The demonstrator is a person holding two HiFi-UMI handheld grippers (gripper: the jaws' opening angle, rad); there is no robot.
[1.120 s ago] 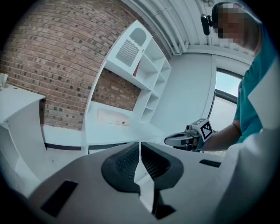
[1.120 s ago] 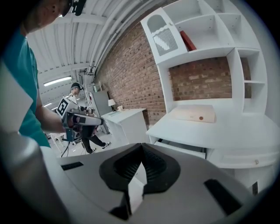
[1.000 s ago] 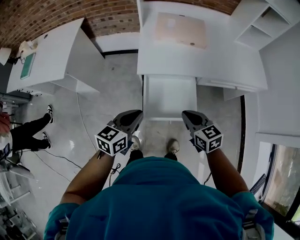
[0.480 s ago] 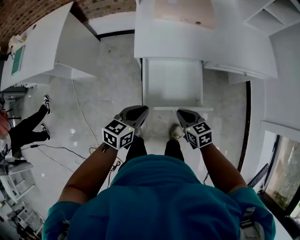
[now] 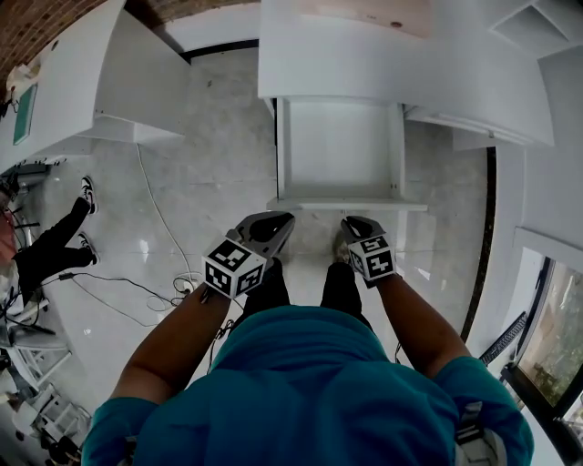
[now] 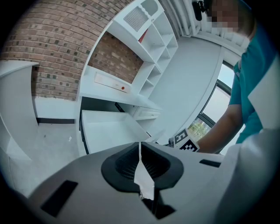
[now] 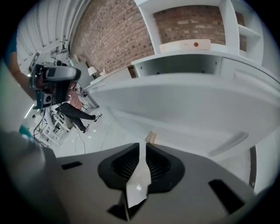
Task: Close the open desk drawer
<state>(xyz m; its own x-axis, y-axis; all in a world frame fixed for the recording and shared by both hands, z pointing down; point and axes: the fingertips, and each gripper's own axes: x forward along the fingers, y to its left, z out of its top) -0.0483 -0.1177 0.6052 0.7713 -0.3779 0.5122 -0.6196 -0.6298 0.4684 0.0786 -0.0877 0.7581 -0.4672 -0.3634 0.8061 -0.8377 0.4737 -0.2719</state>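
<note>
The open drawer (image 5: 339,150) juts out from under the white desk (image 5: 383,73); it looks empty, and its front edge (image 5: 346,206) faces me. My left gripper (image 5: 276,223) hovers just before the front's left part, jaws shut and empty. My right gripper (image 5: 357,224) hangs close below the front's right part, tilted steeply down. Its jaws are opening by a hair from shut, with nothing between them. The left gripper view shows the left gripper (image 6: 139,144) before the drawer (image 6: 109,131). In the right gripper view the right gripper (image 7: 142,145) faces the drawer's white front (image 7: 192,107).
A second white desk (image 5: 82,91) stands at the left. A bystander's legs (image 5: 50,246) and floor cables (image 5: 146,214) lie beyond it. A white shelf unit (image 5: 524,27) rises at the right, and a window (image 5: 556,346) sits lower right. My own legs (image 5: 301,287) are below the drawer.
Both grippers have sunk and closed in on the drawer's front edge, the right one more. The head view has dropped nearer the drawer.
</note>
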